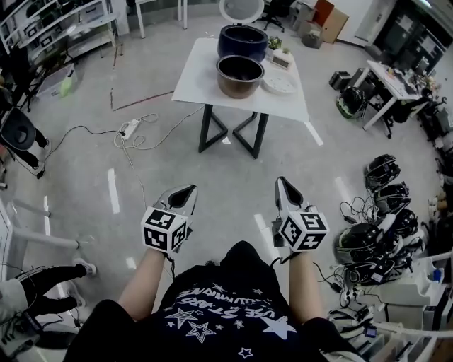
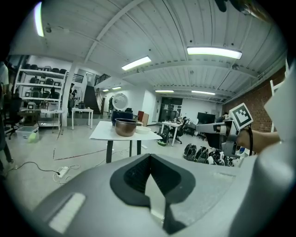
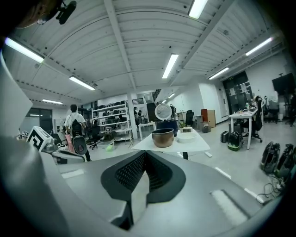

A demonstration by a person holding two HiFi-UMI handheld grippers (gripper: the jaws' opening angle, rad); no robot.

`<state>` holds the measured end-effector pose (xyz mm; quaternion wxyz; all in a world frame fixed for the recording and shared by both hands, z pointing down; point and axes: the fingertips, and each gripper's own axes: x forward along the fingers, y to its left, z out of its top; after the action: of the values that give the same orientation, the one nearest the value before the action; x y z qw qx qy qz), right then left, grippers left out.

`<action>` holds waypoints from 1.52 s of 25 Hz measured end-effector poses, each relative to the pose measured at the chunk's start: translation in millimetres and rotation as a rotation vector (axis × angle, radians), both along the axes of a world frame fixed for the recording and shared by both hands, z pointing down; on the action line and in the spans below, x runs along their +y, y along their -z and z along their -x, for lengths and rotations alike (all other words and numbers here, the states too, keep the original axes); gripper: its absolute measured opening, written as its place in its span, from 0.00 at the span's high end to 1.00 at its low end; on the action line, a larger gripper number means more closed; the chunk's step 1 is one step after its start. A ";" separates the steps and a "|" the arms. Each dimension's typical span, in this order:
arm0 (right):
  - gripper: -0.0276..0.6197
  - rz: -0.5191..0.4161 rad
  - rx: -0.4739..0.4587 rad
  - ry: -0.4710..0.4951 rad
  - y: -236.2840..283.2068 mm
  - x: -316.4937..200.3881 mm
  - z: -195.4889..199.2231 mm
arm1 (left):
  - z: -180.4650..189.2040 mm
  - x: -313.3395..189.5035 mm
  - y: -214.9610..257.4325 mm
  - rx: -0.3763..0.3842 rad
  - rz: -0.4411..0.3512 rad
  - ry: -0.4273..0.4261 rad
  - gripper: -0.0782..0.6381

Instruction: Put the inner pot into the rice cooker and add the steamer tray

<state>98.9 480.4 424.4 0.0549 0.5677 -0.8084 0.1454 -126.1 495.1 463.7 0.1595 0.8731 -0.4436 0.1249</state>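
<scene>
**Both grippers closed and holding nothing; pot and tray wait on the table at your 12 o'clock.**

Your left gripper (image 1: 188, 189) and right gripper (image 1: 281, 182) hang low before you, each with its jaws pressed together on nothing, well apart from the white table (image 1: 195, 81). On it the dark blue rice cooker (image 1: 242, 40) stands at the far edge with its round lid (image 1: 241, 8) raised. The bronze inner pot (image 1: 239, 75) sits upright just at the cooker's 6 o'clock, outside it, mouth up and dark inside. The white steamer tray (image 1: 279, 85) lies flat on the tabletop at the pot's 3 o'clock, just beside it. A small plant (image 1: 274, 43) stands at the cooker's 3 o'clock. On the pale grey floor, a power strip (image 1: 129, 129) with trailing cable lies at your 11 o'clock, and a row of dark helmets (image 1: 382, 171) at your 3 o'clock.
</scene>
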 end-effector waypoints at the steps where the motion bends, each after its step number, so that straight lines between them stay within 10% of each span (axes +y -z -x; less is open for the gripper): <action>1: 0.91 0.000 -0.005 0.008 0.5 -3.5 0.3 | -1.4 -2.4 0.1 0.000 -0.003 -0.004 0.89; 12: 0.35 0.052 -0.163 0.046 -23.1 -112.3 -18.3 | -13.0 -93.7 -18.8 0.028 0.040 0.082 0.39; 38: 0.33 0.210 -0.230 0.303 -48.8 -438.0 -61.4 | -71.6 -374.6 3.2 -0.014 0.025 0.316 0.34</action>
<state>160.3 42.5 473.3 0.0421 0.4103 -0.8660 0.2827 -54.5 120.5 460.4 0.1852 0.7894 -0.5749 0.1098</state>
